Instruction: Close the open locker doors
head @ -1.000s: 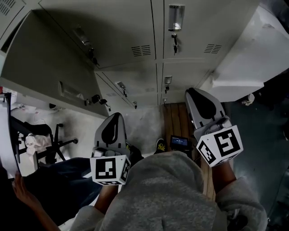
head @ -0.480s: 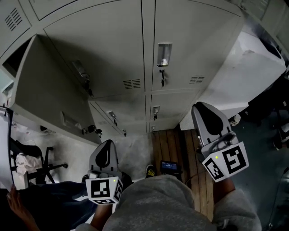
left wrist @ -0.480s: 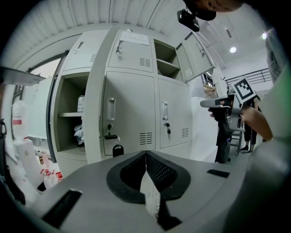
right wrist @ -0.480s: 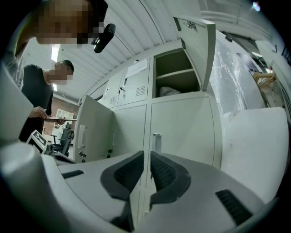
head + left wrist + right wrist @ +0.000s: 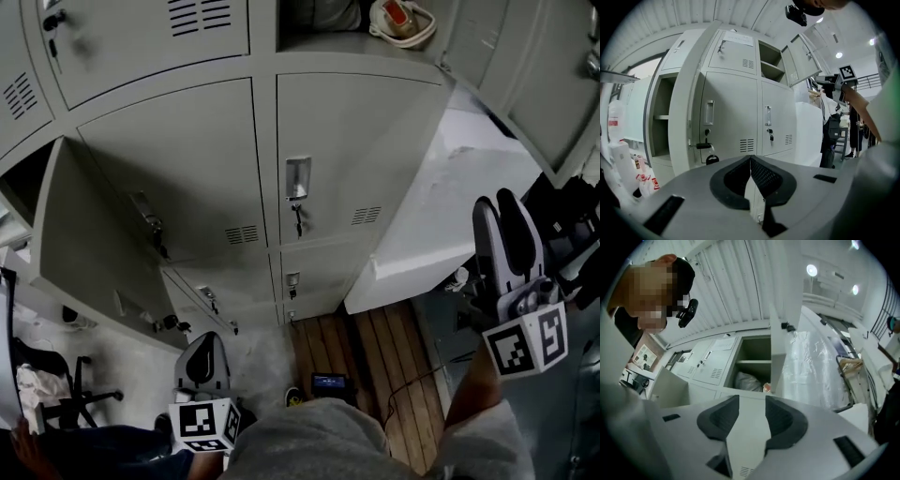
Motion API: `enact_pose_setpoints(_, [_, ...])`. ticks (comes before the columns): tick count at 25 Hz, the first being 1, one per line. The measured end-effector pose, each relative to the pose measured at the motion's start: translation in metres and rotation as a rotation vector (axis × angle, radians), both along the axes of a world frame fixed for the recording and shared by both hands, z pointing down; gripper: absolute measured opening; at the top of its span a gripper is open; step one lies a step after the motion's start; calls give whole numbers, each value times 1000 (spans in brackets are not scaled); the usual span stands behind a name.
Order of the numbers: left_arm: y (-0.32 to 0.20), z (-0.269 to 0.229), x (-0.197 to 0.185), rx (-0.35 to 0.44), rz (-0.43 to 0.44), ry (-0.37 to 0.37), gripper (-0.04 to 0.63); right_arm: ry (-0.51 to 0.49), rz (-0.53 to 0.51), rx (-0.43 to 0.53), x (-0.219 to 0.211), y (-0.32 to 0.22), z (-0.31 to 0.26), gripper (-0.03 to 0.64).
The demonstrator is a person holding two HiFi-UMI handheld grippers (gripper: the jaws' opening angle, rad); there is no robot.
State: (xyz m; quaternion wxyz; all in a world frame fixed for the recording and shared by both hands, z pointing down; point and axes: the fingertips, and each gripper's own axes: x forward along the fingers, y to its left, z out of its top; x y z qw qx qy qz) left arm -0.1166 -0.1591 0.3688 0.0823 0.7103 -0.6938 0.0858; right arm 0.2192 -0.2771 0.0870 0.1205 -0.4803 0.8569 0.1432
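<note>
Right fingers (image 5: 719, 418) just opening, empty, door (image 5: 777, 357) ahead

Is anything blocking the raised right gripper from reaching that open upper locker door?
Nothing visible. The right gripper, its fingers just opening with nothing between them, faces the open upper locker door across clear air.

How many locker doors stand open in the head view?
3: large door at left, small door below it, top door at upper right. Others may be hidden out of frame.
</note>
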Motion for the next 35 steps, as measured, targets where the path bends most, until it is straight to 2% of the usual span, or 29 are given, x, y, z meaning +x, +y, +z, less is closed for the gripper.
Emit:
enact_pose_setpoints(4, [-6,-4,6,12,8,5,9,-26,77,75,38,10,-30,167])
enact_pose_setpoints(8, [-11,-8,12,25,18,6,9,-24,90,112,47,18,-46,167])
enact_pose_setpoints(21, [-2,-8,1,23,-6,8,9,-10,14,162,11,30,-64,166])
enact_pose_setpoints(25, [3,-8,-5,29,-16,11,9,-11,-41,168,-5,32,-57,166])
enact_pose_setpoints(35, [10,-10,-21,29,-42,20,9,-1,-141,154,-75,21,-62,150])
